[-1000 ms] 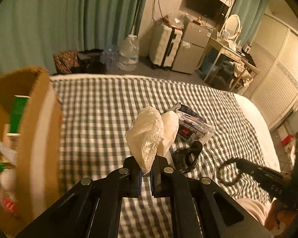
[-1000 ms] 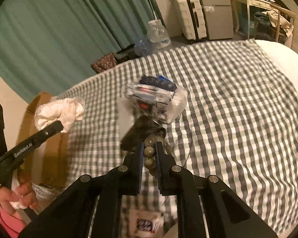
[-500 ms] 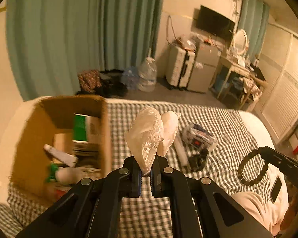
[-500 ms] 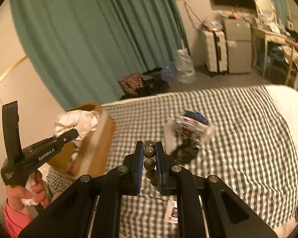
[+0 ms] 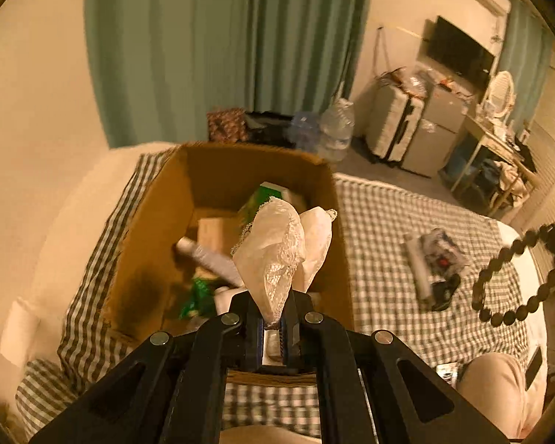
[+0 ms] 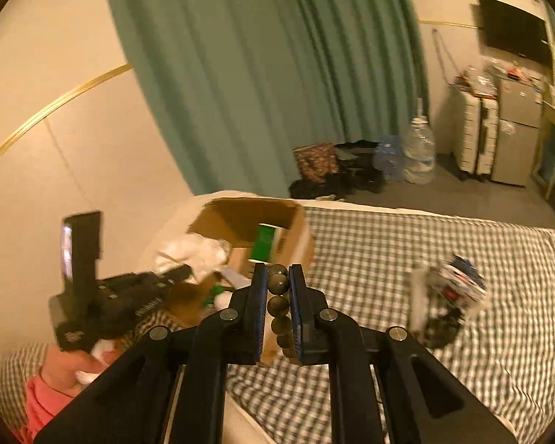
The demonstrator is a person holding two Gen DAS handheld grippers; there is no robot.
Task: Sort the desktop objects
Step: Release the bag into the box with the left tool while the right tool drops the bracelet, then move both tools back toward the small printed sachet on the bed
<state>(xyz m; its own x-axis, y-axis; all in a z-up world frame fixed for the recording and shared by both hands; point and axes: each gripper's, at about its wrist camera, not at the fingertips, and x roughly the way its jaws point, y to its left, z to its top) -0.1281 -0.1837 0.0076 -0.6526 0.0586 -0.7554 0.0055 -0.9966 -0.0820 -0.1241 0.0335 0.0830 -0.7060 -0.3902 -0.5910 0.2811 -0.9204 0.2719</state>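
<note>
My left gripper [image 5: 273, 318] is shut on a crumpled white plastic bag [image 5: 281, 248], held over the open cardboard box [image 5: 159, 222] on the checked bed. The box holds a green carton [image 5: 262, 196], a white tube [image 5: 211, 259] and other items. My right gripper [image 6: 278, 288] is shut on a string of dark green beads [image 6: 278, 296], which shows as a hanging loop [image 5: 507, 273] in the left wrist view. In the right wrist view the left gripper [image 6: 181, 272] with the bag [image 6: 192, 253] sits over the box [image 6: 288, 229].
A clear packet of mixed items [image 5: 440, 255] and a dark object [image 5: 444, 290] lie on the checked cover [image 5: 388, 214] to the right of the box. A person's hand and pink sleeve [image 6: 55, 373] hold the left gripper. Suitcases [image 6: 477, 137], water bottles [image 6: 420, 151] and curtains stand beyond the bed.
Both grippers have swung left and risen toward the box. The bag now hangs over the box's opening. The beads have been lifted off the bed, away from the packet.
</note>
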